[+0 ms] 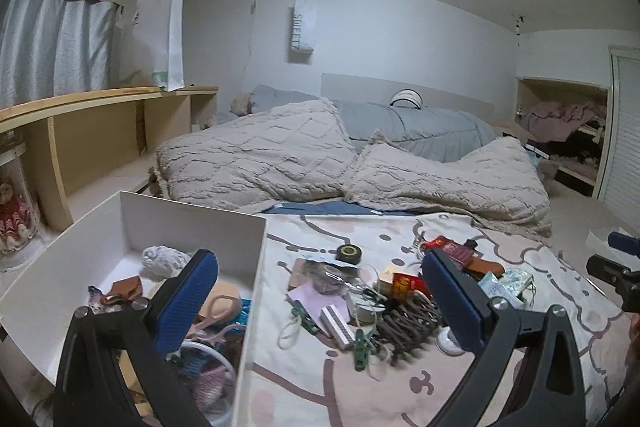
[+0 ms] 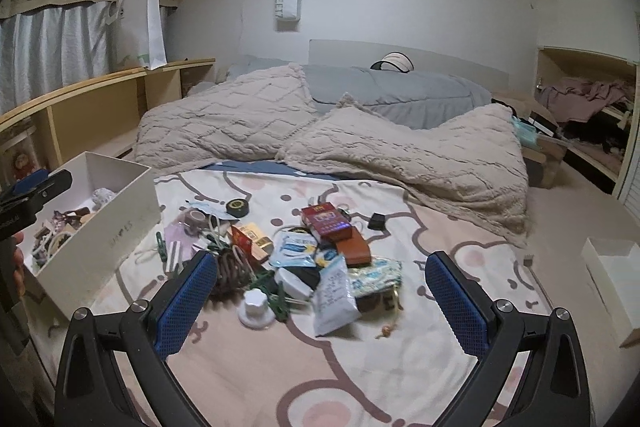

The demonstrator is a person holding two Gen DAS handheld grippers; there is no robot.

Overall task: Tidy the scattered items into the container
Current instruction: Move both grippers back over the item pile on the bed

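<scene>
I have a big bed with a pale cartoon-print blanket (image 2: pixel 248 379) under both my arms, and all the small things lie on it. On my left side sits the tall white cardboard box (image 2: pixel 116 227), and its near wall is just beside the pile. It already has some things in it, like pink scissors (image 1: pixel 218 311) and a crumpled white tissue (image 1: pixel 164 261).

The messy pile of little things (image 2: pixel 288 251) lies in the middle of the blanket, between the box and the bare pink part on my right. My right tongs (image 2: pixel 322 303) are wide open and hold nothing. The pile sits right in front of them, a bit to their left side. My left tongs (image 1: pixel 320 311) are wide open too, and empty. One finger (image 1: pixel 188 301) hangs over the box and the other over the pile.

I think my right arm has the easier reach. The long white snack packet (image 2: pixel 334 297) lies nearest, and its long side points away from me, leaning a little right. So my fingers could close across its thin side. Next to it on the left stands a small white round knob (image 2: pixel 256 307).

The way to the box goes left over the pile. The box wall is tall, so I think I must lift high to clear the edge
</scene>
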